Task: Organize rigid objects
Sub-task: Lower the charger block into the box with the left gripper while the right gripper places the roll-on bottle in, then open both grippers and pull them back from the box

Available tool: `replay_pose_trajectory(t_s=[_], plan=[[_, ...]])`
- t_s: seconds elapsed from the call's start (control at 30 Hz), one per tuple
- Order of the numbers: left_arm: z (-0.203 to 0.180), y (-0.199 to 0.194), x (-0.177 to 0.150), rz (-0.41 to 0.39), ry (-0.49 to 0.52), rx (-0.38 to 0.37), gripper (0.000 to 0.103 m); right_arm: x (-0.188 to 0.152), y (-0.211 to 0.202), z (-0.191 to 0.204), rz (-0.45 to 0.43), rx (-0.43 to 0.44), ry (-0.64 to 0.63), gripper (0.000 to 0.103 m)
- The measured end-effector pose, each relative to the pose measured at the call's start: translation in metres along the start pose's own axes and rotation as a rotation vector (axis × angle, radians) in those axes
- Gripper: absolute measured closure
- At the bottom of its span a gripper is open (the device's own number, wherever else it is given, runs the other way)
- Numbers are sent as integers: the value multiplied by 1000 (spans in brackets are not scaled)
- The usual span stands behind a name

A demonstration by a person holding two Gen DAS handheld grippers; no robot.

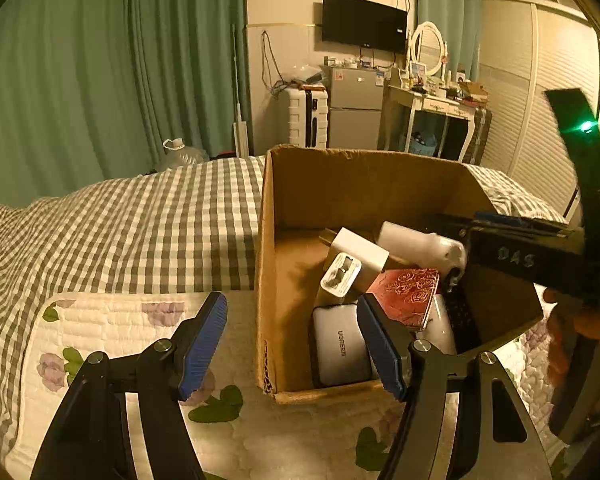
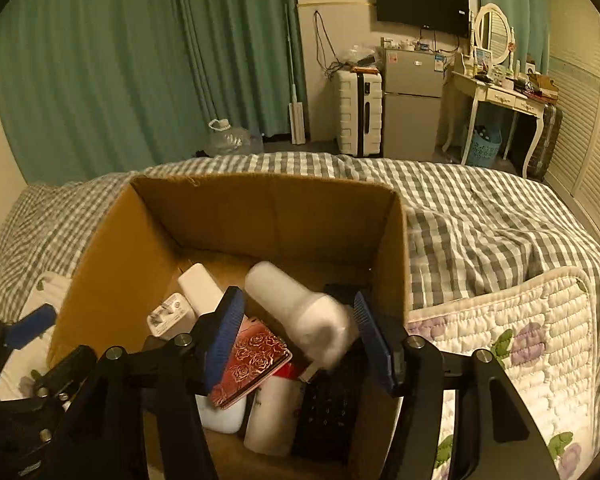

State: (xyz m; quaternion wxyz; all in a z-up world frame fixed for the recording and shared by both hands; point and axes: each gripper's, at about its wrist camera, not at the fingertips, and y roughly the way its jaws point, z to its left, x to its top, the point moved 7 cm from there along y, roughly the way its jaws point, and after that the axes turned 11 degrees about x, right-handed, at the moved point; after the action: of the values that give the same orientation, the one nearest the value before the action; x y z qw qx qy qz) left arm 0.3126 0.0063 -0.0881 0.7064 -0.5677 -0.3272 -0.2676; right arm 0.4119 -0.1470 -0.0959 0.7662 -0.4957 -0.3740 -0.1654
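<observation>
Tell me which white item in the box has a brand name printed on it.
The flat white charger at the box's near end, marked UGREEN. The white adapter and the white bottle show no lettering.

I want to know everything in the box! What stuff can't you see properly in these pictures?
- White bottle: blurred in the right wrist view, so whether it is gripped is unclear.
- Black keypad thing: too dark, partly behind the right gripper.
- UGREEN charger: partly covered by the left gripper in the left wrist view.

brown cardboard box (image 2: pixel 260 216) | red rose-patterned case (image 2: pixel 252 364) | grey-white checked bedspread (image 2: pixel 480 208) | floral quilt (image 2: pixel 520 332)
</observation>
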Motion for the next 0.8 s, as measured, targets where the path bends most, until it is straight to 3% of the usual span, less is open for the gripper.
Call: replay_pose_trajectory(t_s=[0.2, 0.37, 0.53, 0.63, 0.7, 0.8], plan=[[-5, -32, 16, -51, -18, 1, 32, 0, -56, 5, -75, -55, -56, 45], [-6, -82, 25, -132, -57, -22, 32, -11, -112, 14, -147, -54, -25, 37], [-10, -136, 33, -203, -60, -41, 32, -21, -169, 32, -212, -52, -37, 36], [-10, -169, 35, -246, -55, -25, 27, -24, -205, 44, -265, -50, -43, 20], [-12, -187, 33, -277, -34, -7, 26, -24, -226, 50, -315, -75, -52, 0], [-11, -200, 25, -296, 4, 63, 25, -28, -248, 56, -363, -139, -66, 0]])
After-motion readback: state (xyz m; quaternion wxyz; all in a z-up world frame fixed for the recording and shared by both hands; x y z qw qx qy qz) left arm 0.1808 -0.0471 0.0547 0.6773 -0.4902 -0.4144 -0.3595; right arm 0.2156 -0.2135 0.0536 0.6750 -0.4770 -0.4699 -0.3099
